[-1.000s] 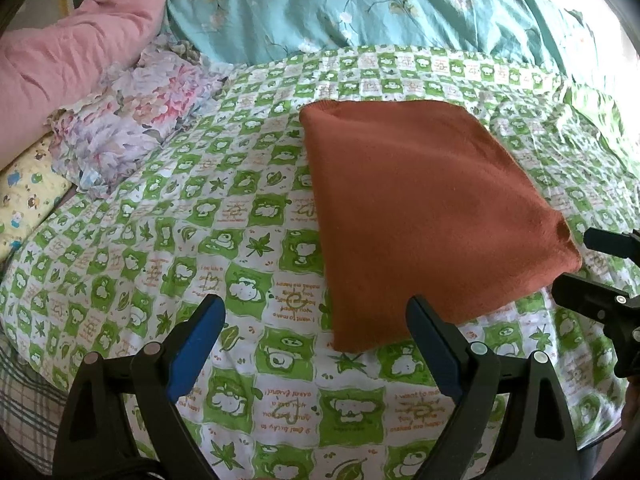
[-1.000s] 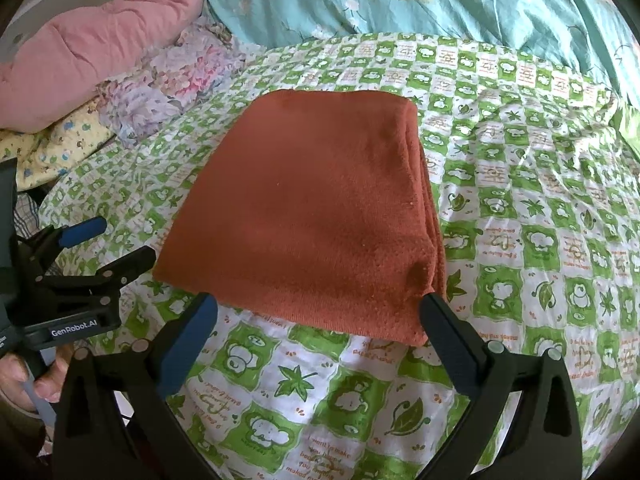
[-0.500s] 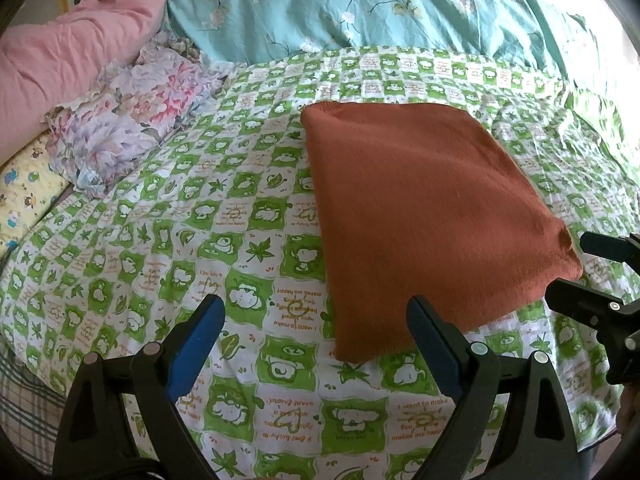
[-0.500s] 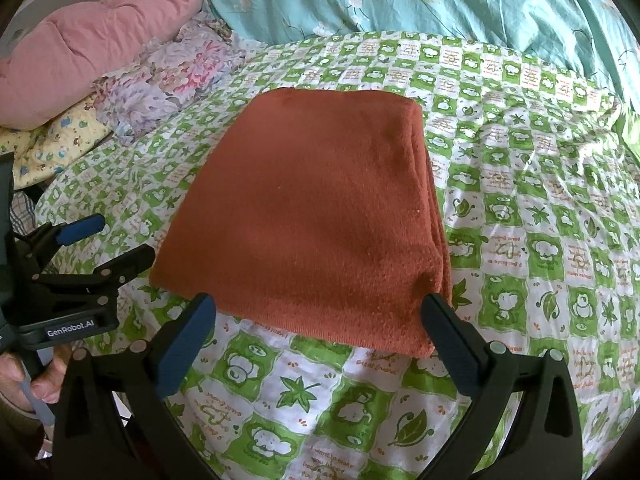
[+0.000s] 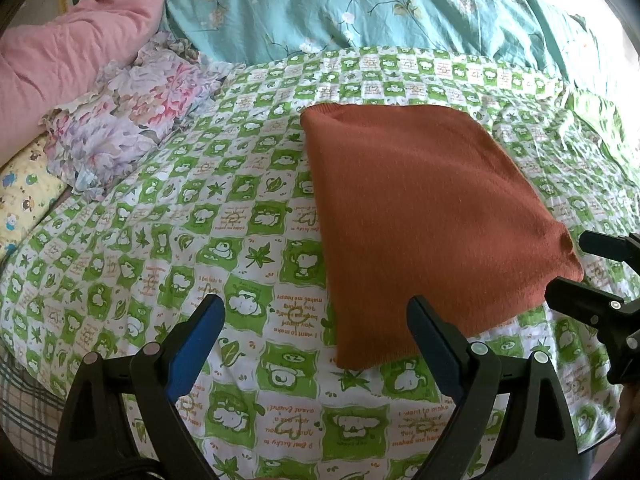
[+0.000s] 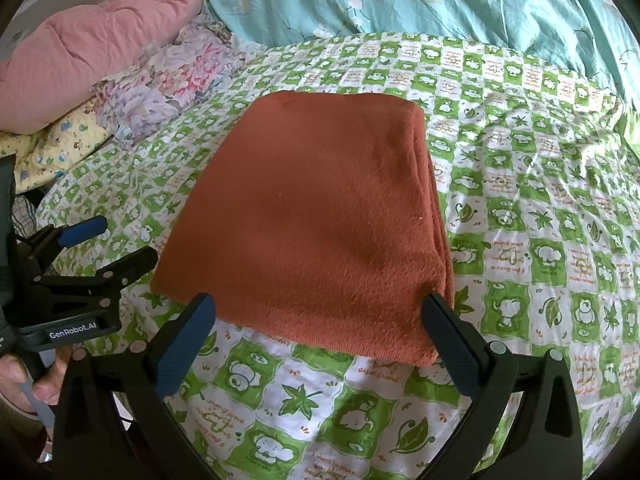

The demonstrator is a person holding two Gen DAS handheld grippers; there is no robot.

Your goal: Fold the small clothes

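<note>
A rust-orange garment (image 5: 424, 216) lies folded flat as a rectangle on the green-and-white checked bedsheet (image 5: 160, 240); it also shows in the right wrist view (image 6: 312, 216). My left gripper (image 5: 316, 316) is open and empty, just short of the garment's near left corner. My right gripper (image 6: 320, 312) is open and empty, its fingers straddling the garment's near edge. The right gripper shows in the left wrist view (image 5: 588, 268), and the left gripper shows in the right wrist view (image 6: 112, 244), each beside a near corner.
A pink quilt (image 5: 68, 48), a floral pillow (image 5: 132, 108) and a yellow cartoon pillow (image 5: 24, 192) lie at the left. A teal floral duvet (image 5: 360, 4) runs along the back. The bed's near edge is just under both grippers.
Both grippers have drawn back slightly toward the bed's near edge; the garment lies as before. Both stay open.
</note>
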